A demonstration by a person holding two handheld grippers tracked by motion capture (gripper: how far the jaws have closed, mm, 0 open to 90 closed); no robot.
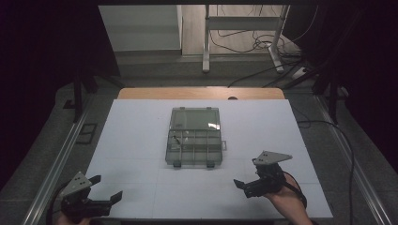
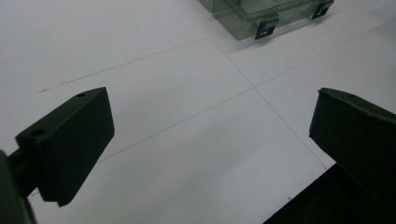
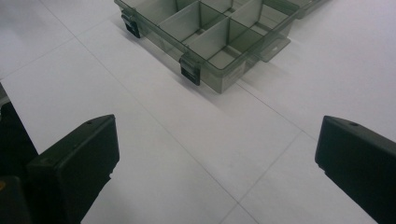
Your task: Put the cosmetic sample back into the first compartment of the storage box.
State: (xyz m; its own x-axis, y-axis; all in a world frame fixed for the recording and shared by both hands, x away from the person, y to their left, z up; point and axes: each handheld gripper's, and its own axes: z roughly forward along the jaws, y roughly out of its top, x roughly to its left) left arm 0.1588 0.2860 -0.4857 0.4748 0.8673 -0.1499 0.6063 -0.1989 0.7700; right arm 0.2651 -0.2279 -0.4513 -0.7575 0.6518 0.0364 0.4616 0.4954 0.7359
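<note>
Compartment box point(image 1: 194, 140) lid open, tiny item inside; both grippers' fingers wide.

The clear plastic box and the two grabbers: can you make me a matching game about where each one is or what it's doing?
Things:
1. compartment box
2. box lid
3. left gripper
4. right gripper

Places or states:
A. jaws open, near corner of the white table, on the person's left
B. flipped open, lying flat behind the compartments
C. middle of the table, latches facing the person
D. jaws open, near the box's right front corner

Pairs: 1-C, 2-B, 3-A, 4-D
</note>
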